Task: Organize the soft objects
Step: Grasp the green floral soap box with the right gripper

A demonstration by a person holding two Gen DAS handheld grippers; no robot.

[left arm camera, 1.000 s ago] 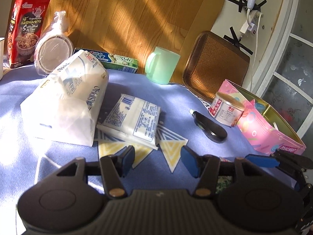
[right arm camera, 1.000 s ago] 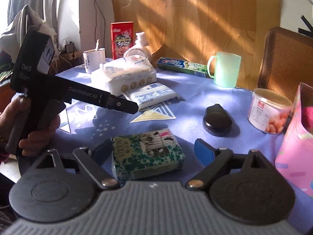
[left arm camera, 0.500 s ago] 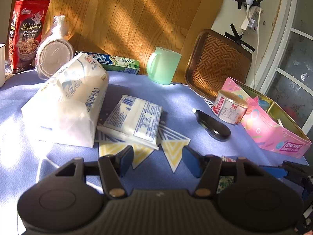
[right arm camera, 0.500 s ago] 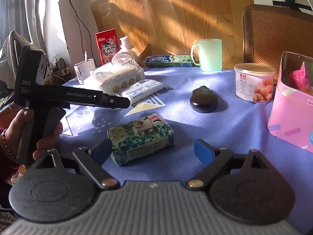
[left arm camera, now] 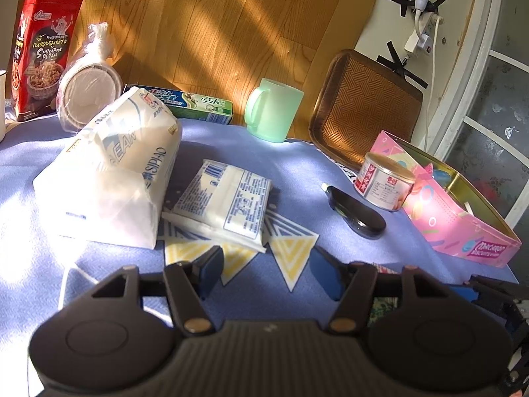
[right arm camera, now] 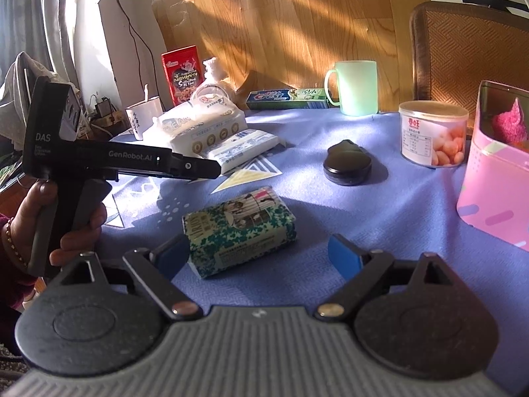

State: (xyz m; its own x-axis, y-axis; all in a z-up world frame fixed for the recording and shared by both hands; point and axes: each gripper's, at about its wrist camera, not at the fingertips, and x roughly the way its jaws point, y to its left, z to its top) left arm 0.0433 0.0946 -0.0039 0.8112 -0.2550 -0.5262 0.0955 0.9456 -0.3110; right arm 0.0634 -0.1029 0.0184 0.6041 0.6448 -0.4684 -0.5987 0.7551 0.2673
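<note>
1. Right wrist view puts the green patterned tissue pack (right arm camera: 239, 231) on the blue cloth of the desk (right arm camera: 380, 218), lying flat and skewed, just ahead of the right hand-held gripper (right arm camera: 258, 258).
2. Its jaws stand wide apart and hold nothing; the left pad sits just beside the pack's near corner, while the right pad is clear of it.
3. I judge the pack light and squashy, with a slick film wrapper. It should give under pressure instead of resisting, so a bite across the short sides, near the middle, looks safest; a corner pinch would likely slip or crumple.
4. Left wrist view shows the flat white tissue packet (left arm camera: 224, 198) lying just beyond the left hand-held gripper (left arm camera: 267, 274), whose jaws are also spread and empty.
5. That packet seems thin and floppy, so it may sag if taken by one end.
6. Touching its left edge is the big white tissue bag (left arm camera: 109, 178), bulky, soft, probably too wide for one bite except at a fold of the wrapper.
7. Farther out stand hard things: a black case (right arm camera: 347, 162), a can (right arm camera: 433, 132), a green mug (right arm camera: 357, 86) and a toothpaste box (right arm camera: 287, 97).
8. At the right edge is the pink tin (right arm camera: 496, 178), open, with something pink and fuzzy inside; a likely destination, though I cannot be sure.
</note>
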